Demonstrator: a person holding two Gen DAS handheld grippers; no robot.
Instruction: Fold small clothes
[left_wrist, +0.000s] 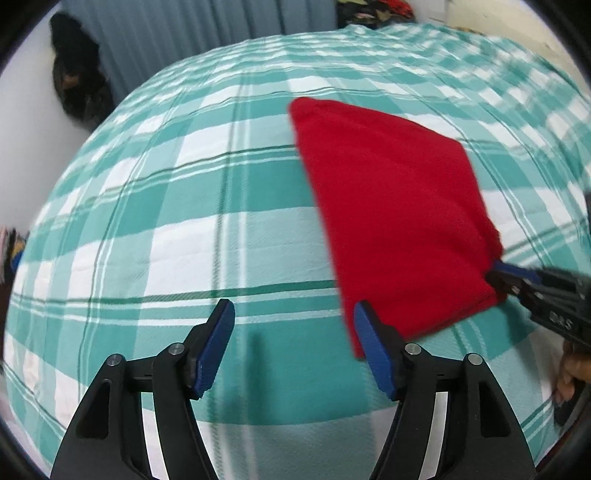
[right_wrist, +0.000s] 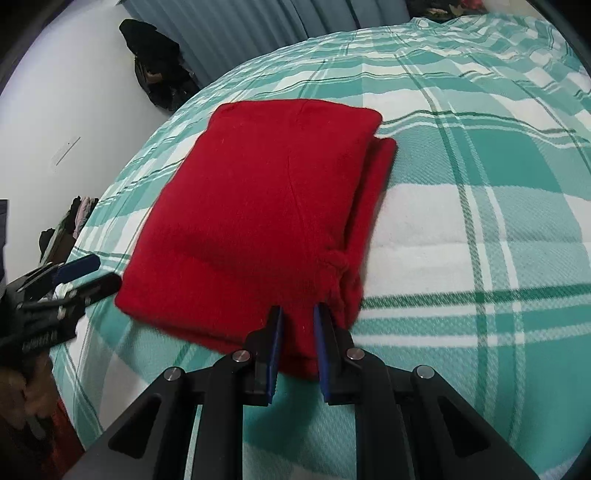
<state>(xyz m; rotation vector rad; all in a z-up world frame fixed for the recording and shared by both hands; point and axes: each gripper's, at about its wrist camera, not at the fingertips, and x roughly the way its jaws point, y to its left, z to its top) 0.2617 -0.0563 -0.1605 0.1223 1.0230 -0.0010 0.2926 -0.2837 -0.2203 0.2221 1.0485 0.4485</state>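
Note:
A red knitted garment (right_wrist: 258, 206), folded into a thick rectangle, lies on the teal and white checked bedspread (right_wrist: 461, 229). My right gripper (right_wrist: 298, 314) is shut on its near edge, by a bunched corner. In the left wrist view the red garment (left_wrist: 395, 221) lies to the right, and the right gripper (left_wrist: 496, 275) pinches its right corner. My left gripper (left_wrist: 293, 310) is open and empty, just left of the garment's near corner. It also shows in the right wrist view (right_wrist: 96, 273), open, beside the garment's left corner.
The bedspread (left_wrist: 184, 240) covers the whole bed. A dark heap (right_wrist: 159, 70) lies on the floor by a grey curtain (right_wrist: 258, 29) beyond the bed's far left edge. More clothes (right_wrist: 74, 225) lie on the floor at the left.

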